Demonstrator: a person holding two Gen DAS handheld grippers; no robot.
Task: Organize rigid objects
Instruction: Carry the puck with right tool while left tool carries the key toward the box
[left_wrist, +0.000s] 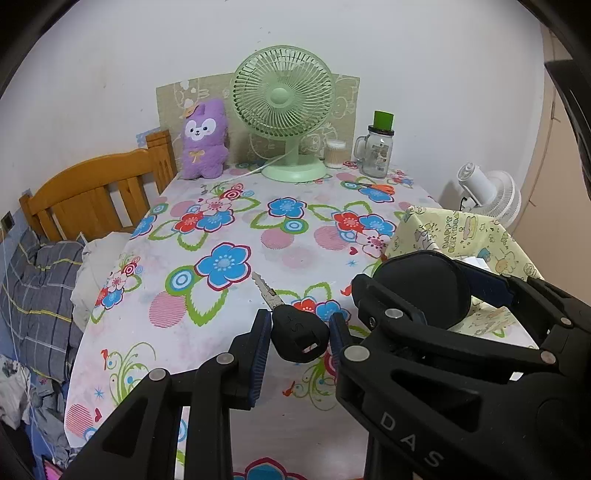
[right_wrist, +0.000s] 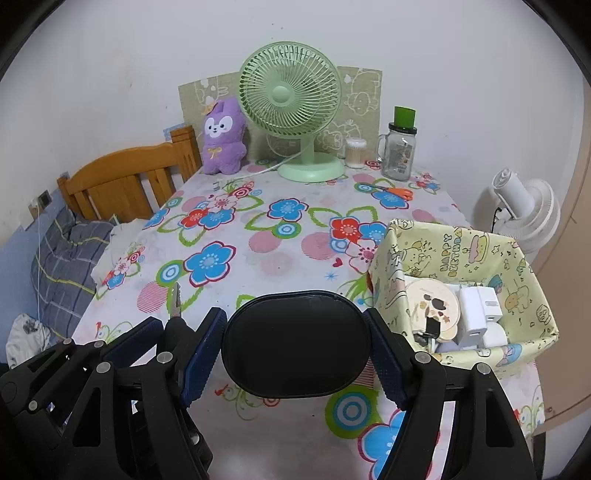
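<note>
Worktop cloth (right_wrist: 280, 258) — white, printed with blue, red and pink flowers. Ahead of the gripper (right_wrist: 295, 347): pale-green fan (right_wrist: 291, 88), purple plush (right_wrist: 223, 138). Right: yellow cartoon-print basket (right_wrist: 532, 295).

Your left gripper (left_wrist: 300, 336) is built of matte black plastic links with triangular cut-outs, pinned by round silver rivets. Its fingers (left_wrist: 260, 350) carry dark blue ribbed pads. Your right gripper (right_wrist: 295, 349) has the same black frame and silver pins, its blue pads (right_wrist: 386, 363) finely dimpled, and raised letters "DAS" run along one of its arms in the left wrist view
</note>
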